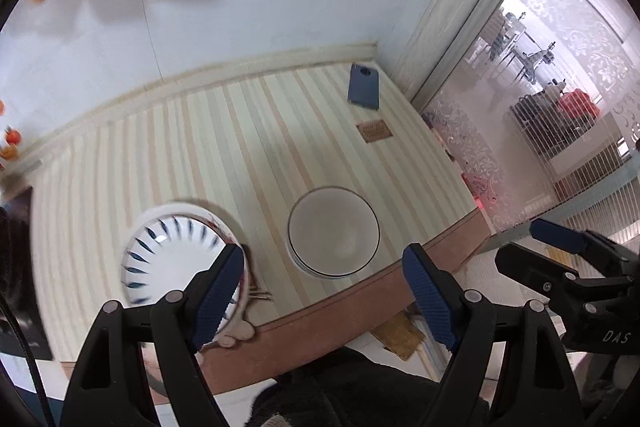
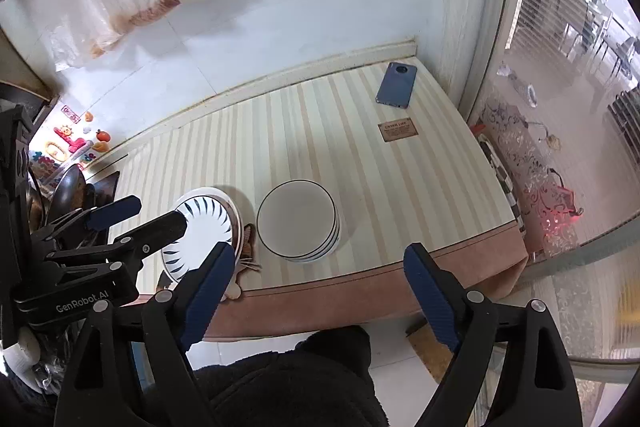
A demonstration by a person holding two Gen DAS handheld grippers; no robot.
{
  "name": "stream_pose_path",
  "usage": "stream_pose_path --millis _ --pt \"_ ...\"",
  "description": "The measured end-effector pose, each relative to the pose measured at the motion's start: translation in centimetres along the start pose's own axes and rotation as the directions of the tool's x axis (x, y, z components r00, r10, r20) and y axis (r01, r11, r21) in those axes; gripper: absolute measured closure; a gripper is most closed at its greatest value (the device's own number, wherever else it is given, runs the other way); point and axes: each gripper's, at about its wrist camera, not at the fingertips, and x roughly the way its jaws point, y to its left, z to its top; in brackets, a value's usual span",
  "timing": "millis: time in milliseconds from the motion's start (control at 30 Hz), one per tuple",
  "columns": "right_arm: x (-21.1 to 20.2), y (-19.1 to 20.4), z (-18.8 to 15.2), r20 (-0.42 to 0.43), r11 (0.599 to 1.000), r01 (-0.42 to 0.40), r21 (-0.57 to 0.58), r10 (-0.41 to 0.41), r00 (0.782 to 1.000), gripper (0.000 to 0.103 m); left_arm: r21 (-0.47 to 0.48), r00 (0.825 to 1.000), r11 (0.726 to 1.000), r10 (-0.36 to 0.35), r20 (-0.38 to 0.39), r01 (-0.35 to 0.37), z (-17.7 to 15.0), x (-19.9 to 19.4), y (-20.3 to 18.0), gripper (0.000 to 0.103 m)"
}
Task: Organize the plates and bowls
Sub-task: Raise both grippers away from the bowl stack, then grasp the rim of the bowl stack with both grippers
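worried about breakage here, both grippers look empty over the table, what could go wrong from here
The blue-patterned dish stack sits near the table's front edge; a nudge from the open left gripper beside it could push it off. The stack of plain plates looks slightly uneven, so a one-sided grab may slide the top one. The phone by the wall could be struck by a wide sweep.
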Motion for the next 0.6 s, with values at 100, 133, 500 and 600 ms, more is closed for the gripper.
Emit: stream_pose_path --millis 100,133,500,600 --pt "2.3 -0.9 0.5 -0.028 0.999 -0.021 0.027 0.022 0.999 0.013 -0.038 0.997 0.999 -0.036 -0.073 0.033 0.5 3.2 1.2 0.022" --pt "3.2 -1.2 0.7 -0.04 0.999 -0.025 0.029 0.026 0.999 0.013 -0.05 0.994 0.998 -0.042 -0.105 0.037 0.7 4.8 1.8 0.022" --pt "19.7 -5.5 0.7 -0.303 0.951 -0.219 0.216 0.279 0.911 0.012 -0.128 0.929 0.985 -0.149 -0.34 0.112 2.8 17.6 4.3 0.022" --pt "23.7 -6.4 0.3 -0.34 0.921 -0.259 0.29 0.352 0.872 0.012 -0.123 0.912 0.987 -0.144 -0.384 0.104 3.3 20.0 4.3 0.024"
